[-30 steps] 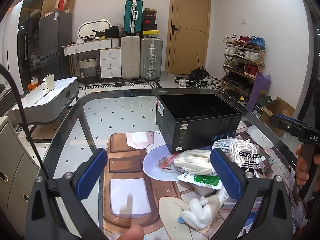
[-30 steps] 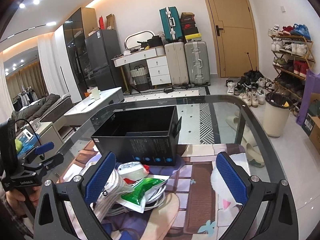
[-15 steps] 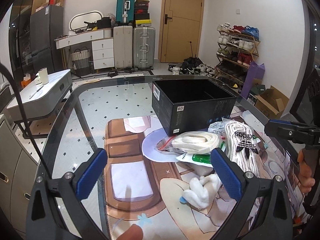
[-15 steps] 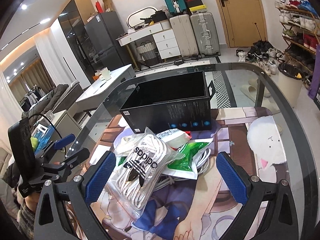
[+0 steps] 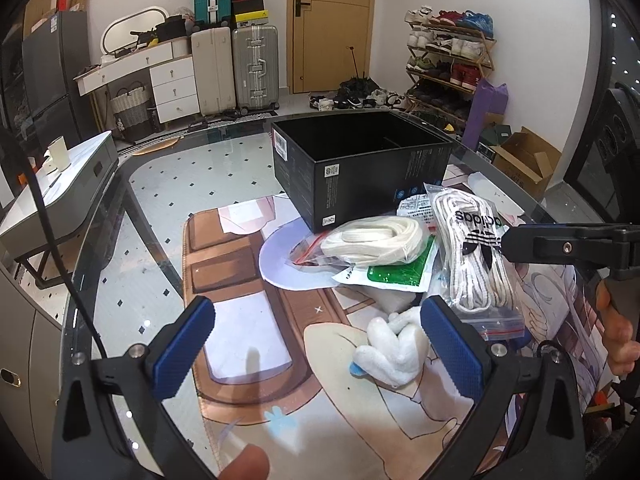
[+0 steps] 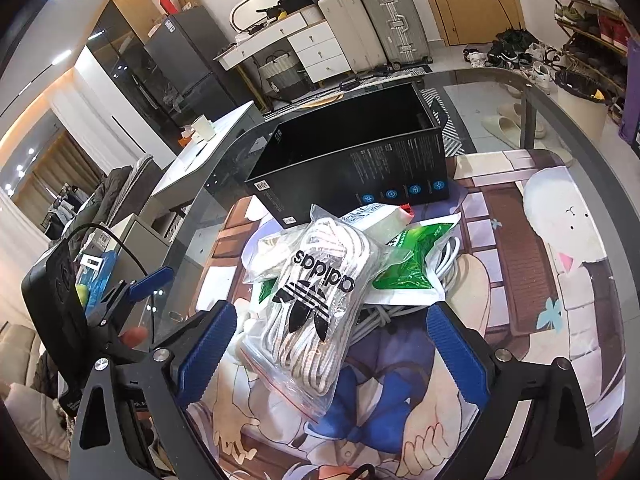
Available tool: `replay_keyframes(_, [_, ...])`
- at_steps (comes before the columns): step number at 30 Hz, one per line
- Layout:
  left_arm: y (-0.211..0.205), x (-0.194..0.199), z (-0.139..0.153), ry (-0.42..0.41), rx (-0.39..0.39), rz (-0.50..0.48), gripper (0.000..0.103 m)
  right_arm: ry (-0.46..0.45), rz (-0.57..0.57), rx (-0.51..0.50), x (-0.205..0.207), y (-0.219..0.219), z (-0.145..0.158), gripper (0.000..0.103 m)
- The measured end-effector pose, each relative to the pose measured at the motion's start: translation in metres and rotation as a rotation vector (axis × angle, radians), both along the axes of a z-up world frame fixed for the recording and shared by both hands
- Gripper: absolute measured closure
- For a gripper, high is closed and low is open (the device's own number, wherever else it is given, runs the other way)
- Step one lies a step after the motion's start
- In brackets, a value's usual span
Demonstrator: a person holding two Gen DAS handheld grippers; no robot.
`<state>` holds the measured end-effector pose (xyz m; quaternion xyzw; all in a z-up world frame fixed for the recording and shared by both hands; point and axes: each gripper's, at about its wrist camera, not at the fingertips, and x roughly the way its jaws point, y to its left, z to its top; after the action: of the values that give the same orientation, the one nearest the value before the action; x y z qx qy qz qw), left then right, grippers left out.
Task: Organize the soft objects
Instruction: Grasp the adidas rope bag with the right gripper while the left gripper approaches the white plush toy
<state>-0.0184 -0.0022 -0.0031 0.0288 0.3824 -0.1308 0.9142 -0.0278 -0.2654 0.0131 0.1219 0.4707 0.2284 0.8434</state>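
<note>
An open black box stands on a glass table; it also shows in the right wrist view. In front of it lies a pile: an adidas bag of white laces, a bag of cream laces, a green packet and a white sock. My left gripper is open, hovering left of the sock. My right gripper is open, its jaws on either side of the adidas bag's near end, not touching it.
A printed mat covers the table under the pile. Suitcases, a white dresser, a shoe rack and a door stand behind. The table's curved edge runs round the far side.
Both grippers have dropped lower and moved closer to the pile. The right gripper has tilted down over the adidas bag, which now lies between its open jaws.
</note>
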Motion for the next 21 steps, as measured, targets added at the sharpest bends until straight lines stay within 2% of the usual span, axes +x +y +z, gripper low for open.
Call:
replay_keyframes(3, [-0.003,0.000,-0.005,0.027,0.009,-0.024,0.000,0.020,-0.008,0.006,0.001,0.001,-0.003,0.006])
replay_keyframes(6, [-0.005,0.000,-0.008,0.038,0.026,-0.043,0.000,0.060,-0.023,0.053,0.005,0.001,-0.008,0.006])
replay_keyframes(10, [-0.009,0.000,-0.013,0.067,0.019,-0.073,0.000,0.106,-0.027,0.085,0.011,0.003,-0.014,0.015])
replay_keyframes(14, [-0.014,0.002,-0.017,0.094,0.022,-0.100,0.000,0.127,-0.036,0.093,0.014,0.005,-0.015,0.017])
replay_keyframes(16, [-0.017,0.002,-0.019,0.102,0.027,-0.107,0.000,0.138,-0.030,0.106,0.016,0.006,-0.016,0.023])
replay_keyframes(20, [-0.016,0.006,-0.020,0.114,0.016,-0.114,0.000,0.146,-0.034,0.116,0.019,0.008,-0.016,0.030])
replay_keyframes(21, [-0.016,0.007,-0.021,0.118,0.011,-0.116,0.000,0.145,-0.033,0.119,0.020,0.009,-0.016,0.034])
